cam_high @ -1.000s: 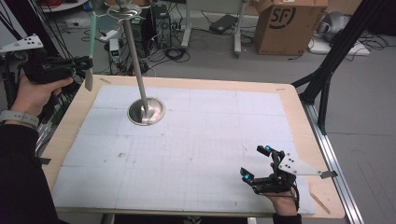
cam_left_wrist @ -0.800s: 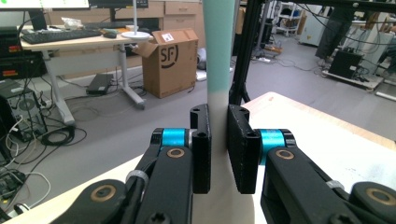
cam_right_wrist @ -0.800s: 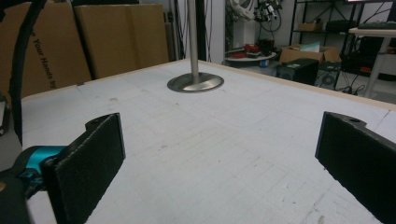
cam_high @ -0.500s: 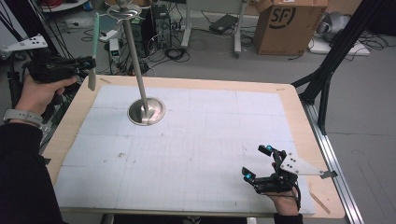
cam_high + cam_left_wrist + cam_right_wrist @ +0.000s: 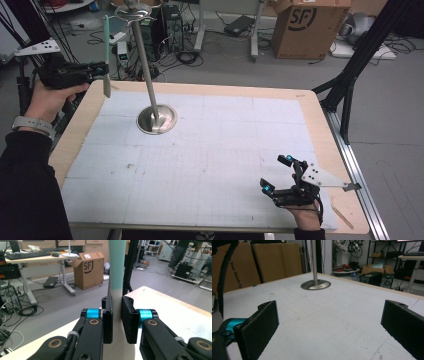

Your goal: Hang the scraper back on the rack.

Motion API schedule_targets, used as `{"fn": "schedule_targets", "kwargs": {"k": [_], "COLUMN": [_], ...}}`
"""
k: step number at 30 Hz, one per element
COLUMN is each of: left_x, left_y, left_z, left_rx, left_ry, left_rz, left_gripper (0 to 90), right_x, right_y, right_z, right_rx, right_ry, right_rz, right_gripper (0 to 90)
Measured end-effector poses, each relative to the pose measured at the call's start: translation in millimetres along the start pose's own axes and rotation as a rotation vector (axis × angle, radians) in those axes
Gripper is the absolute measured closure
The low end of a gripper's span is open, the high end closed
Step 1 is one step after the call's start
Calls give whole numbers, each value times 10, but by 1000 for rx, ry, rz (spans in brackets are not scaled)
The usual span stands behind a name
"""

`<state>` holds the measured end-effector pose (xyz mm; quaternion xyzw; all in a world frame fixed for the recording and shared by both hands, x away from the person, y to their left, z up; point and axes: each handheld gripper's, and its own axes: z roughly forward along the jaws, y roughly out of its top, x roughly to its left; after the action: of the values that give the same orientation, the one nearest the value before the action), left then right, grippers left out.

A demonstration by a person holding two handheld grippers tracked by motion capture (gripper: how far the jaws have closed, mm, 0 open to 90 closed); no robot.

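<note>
Left tongs clamp a flat mint-and-white stick, now raised upright, left of steel stand; right tongs wide, empty.

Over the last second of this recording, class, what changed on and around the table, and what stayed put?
The left gripper, shut on the mint and white stick, lifted a little and stood the stick upright; a second ago it sat lower and the stick showed only as a short stub. The right gripper stayed open at the near right of the table, and the metal stand did not move.
</note>
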<state>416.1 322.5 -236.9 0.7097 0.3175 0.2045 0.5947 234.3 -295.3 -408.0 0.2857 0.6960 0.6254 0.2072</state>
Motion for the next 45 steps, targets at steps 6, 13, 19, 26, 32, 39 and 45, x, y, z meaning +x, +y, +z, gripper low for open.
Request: {"fn": "schedule_targets", "kwargs": {"k": [6,13,19,26,32,39,45], "left_x": [-40,-91,-181,-349,-503,-696,-904], "left_y": [-2,-10,-93,-262,-399,-609,-857], "left_z": [52,15,-31,0,69,129,168], "left_rx": [7,-20,-45,-49,-68,-64,-34], "left_ry": [15,46,68,54,-8,-24,3], "left_rz": [1,7,-11,24,42,55,61], "left_gripper": [794,655,511,243,17,16,16], "right_x": [-1,8,13,-10,-39,-69,-62], "right_y": [3,10,14,22,16,28,26], "right_z": [-3,0,1,60,85,70,77], "right_rx": [0,2,2,-2,-9,-28,-27], "right_ry": [1,-1,0,12,11,-3,-3], "right_rz": [0,-9,-10,-11,-3,8,5], "right_gripper": [6,5,5,6,5,5,6]}}
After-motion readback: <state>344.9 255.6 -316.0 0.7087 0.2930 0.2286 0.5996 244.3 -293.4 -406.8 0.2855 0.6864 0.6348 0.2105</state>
